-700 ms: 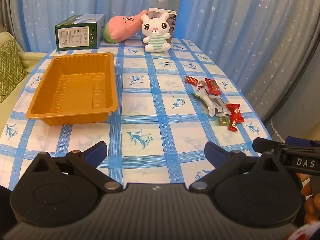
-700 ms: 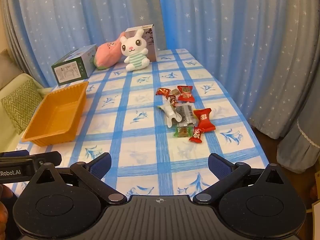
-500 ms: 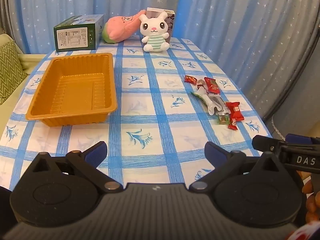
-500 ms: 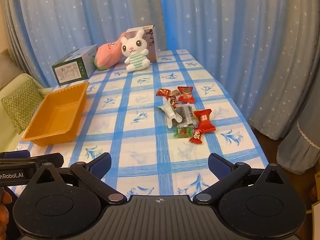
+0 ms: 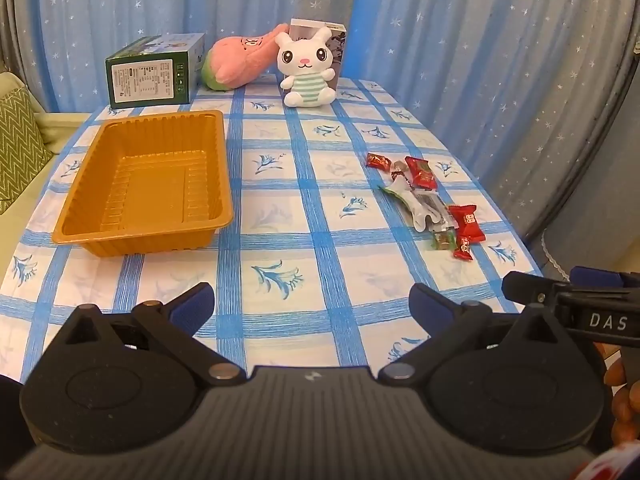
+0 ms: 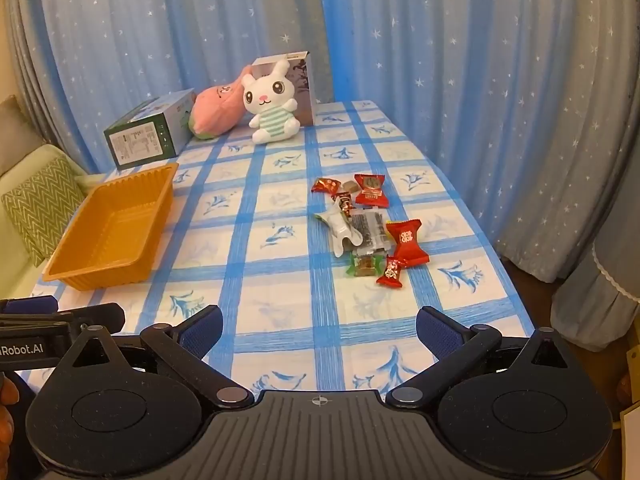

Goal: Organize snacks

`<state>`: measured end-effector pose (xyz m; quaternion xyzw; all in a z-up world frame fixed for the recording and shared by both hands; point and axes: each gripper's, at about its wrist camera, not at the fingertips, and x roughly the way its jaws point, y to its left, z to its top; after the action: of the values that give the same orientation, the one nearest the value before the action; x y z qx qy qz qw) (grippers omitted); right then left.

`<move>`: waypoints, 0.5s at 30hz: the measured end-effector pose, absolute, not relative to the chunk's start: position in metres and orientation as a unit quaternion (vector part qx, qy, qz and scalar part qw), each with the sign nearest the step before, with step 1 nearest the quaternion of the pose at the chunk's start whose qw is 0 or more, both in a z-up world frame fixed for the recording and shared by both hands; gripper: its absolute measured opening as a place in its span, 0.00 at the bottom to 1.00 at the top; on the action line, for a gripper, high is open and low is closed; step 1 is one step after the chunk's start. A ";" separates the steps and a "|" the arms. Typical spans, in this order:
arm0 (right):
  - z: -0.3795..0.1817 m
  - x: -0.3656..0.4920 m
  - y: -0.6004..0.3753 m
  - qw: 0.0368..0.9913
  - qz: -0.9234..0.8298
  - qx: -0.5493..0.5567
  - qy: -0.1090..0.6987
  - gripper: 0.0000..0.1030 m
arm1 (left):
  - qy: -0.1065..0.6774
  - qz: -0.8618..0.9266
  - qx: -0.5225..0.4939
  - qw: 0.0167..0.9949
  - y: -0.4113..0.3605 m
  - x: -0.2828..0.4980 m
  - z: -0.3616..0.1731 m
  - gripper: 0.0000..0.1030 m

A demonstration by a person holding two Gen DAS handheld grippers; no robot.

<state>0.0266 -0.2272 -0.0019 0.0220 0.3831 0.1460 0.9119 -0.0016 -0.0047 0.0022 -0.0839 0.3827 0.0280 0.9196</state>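
A pile of wrapped snacks lies on the right side of the blue checked table; red candies, a white pouch and a small green sweet show in it. It also shows in the left wrist view. An empty orange tray stands on the left side, also seen in the right wrist view. My left gripper is open and empty over the near table edge. My right gripper is open and empty, well short of the snacks.
At the far end stand a green box, a pink plush, a white rabbit plush and a carton behind it. Blue star curtains surround the table. A sofa with a green cushion is on the left.
Both views have shifted only slightly; the snacks and tray have not moved. Both grippers stay open.
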 end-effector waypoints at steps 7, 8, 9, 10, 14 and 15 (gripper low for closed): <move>-0.002 0.026 -0.227 0.912 0.146 0.021 0.383 1.00 | 0.383 0.028 -0.084 0.920 -0.005 -0.002 0.004 1.00; -0.002 0.026 -0.227 0.912 0.146 0.021 0.383 1.00 | 0.383 0.028 -0.084 0.920 -0.005 -0.002 0.004 1.00; -0.002 0.025 -0.227 0.912 0.146 0.021 0.382 1.00 | 0.383 0.028 -0.084 0.920 -0.005 -0.002 0.004 1.00; -0.002 0.025 -0.227 0.912 0.146 0.021 0.382 1.00 | 0.382 0.028 -0.084 0.920 -0.005 -0.002 0.003 1.00; -0.002 0.025 -0.227 0.912 0.146 0.021 0.382 1.00 | 0.382 0.028 -0.084 0.920 -0.005 -0.002 0.004 1.00; -0.002 0.025 -0.228 0.912 0.146 0.020 0.382 1.00 | 0.382 0.028 -0.084 0.920 -0.005 -0.002 0.004 1.00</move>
<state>0.0247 -0.2275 -0.0021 0.0202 0.3821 0.1457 0.9123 -0.0019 -0.0052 0.0036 -0.0839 0.3821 0.0281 0.9199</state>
